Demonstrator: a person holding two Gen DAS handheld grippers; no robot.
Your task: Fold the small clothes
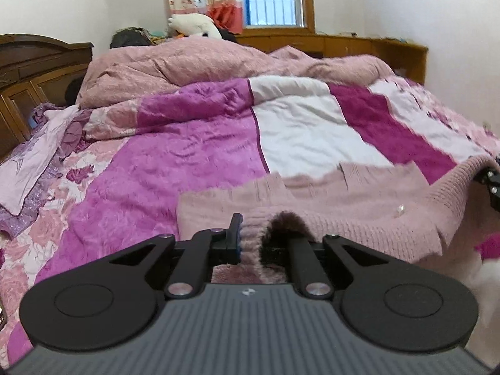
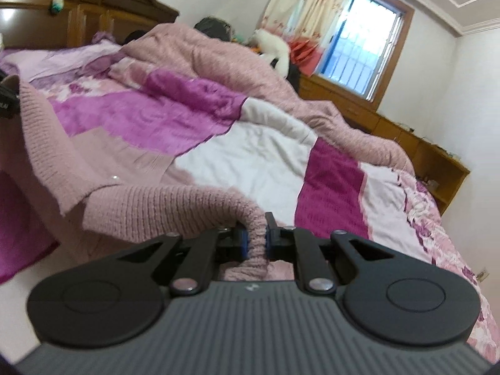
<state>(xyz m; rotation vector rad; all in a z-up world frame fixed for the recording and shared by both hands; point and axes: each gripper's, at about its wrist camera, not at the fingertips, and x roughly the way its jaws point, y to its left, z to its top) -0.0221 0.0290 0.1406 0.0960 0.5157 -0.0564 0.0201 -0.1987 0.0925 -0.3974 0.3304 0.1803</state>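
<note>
- We judge the step in hand to be carrying the pink knit sweater [image 1: 343,209] over the quilt [image 1: 187,156] to fold it; to do it well, we should keep both held edges level and taut so the knit lays down flat without bunching.
- We should lower both sides together, since the fabric sags between the grips and may crease.
- The sweater fills the lower right of the left wrist view and the lower left of the right wrist view, partly resting on the bed.
- The left gripper [image 1: 265,240] is narrowed on a ribbed edge of the sweater; one finger is hidden by the knit, so we judge a pinch.
- The right gripper [image 2: 256,240] has its blue pads [image 2: 244,240] pressed on a rolled strip of the sweater, clearly pinching it.
</note>
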